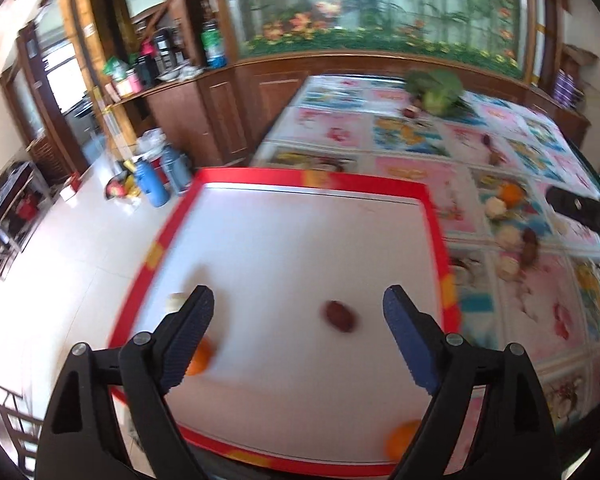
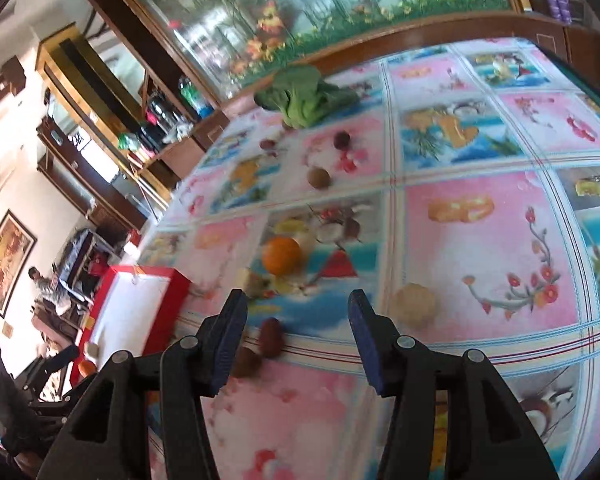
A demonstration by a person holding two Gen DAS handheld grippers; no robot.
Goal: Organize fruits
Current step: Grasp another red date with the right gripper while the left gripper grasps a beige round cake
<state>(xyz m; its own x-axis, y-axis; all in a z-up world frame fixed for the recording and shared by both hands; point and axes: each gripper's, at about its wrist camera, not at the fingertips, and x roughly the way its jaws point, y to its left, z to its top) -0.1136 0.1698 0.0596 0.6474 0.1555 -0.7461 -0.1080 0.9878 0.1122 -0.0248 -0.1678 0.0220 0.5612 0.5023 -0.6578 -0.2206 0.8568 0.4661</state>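
Above a red-rimmed white tray (image 1: 434, 216), two empty grippers sort fruit on a patterned tablecloth (image 2: 480, 240).

Low in the left wrist view, the left gripper (image 1: 298, 308) hangs with jaws spread wide and empty over the tray; a dark red date (image 1: 339, 316) lies between them, an orange (image 1: 199, 356) at lower left, another orange (image 1: 402, 438) at the bottom edge. In the right wrist view, the right gripper (image 2: 298, 314) is likewise released, holding nothing; a second date (image 2: 271, 337) lies just ahead between its fingers, a loose orange (image 2: 281, 255) at centre, a pale round fruit (image 2: 414, 305) to the right. Probably best to centre the date, lower, then close gently.
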